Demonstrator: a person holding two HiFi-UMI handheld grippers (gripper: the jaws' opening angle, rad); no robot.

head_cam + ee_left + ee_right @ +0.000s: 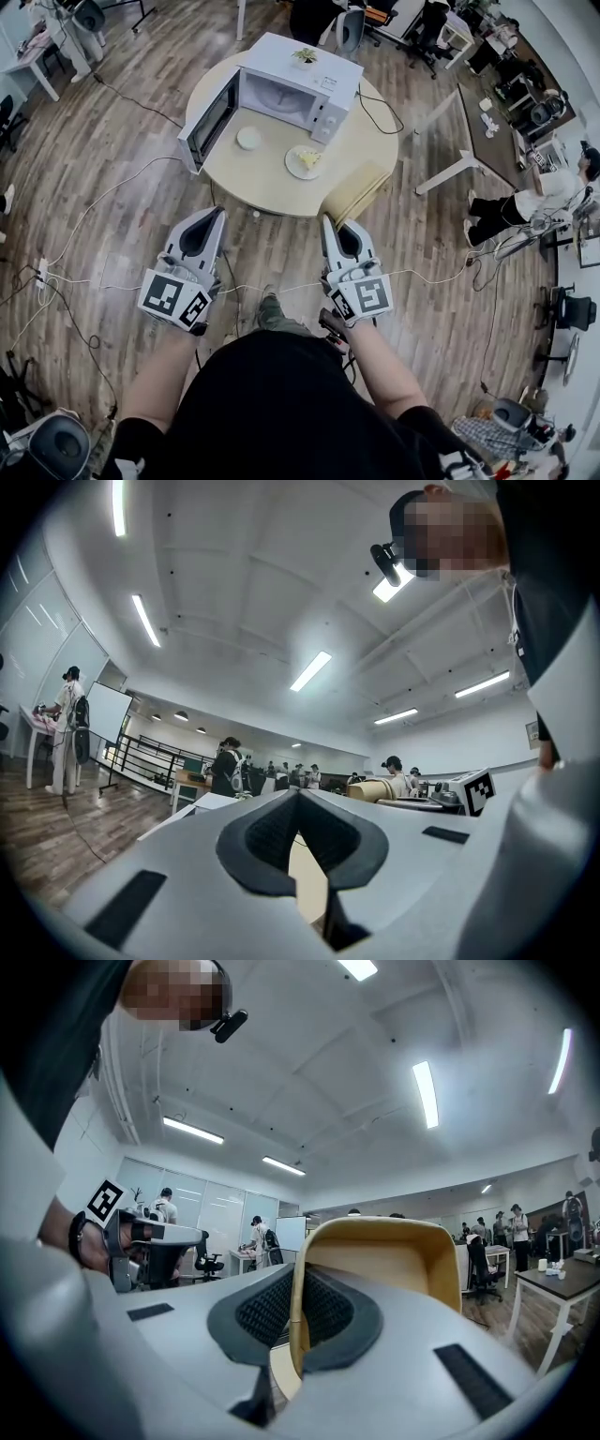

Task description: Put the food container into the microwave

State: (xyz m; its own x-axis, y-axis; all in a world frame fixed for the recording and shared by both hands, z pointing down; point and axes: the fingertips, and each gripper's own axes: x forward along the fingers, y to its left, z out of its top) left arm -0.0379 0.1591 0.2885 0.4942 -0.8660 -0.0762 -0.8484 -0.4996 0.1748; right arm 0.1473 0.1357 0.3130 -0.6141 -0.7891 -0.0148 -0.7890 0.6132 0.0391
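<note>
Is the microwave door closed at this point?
No, the head view shows the microwave on the round table with its door swung wide open.

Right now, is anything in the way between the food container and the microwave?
Nothing visible does. The food container sits on the table right before the microwave, whose door stands open. The plate and the chair stand off to the side.
</note>
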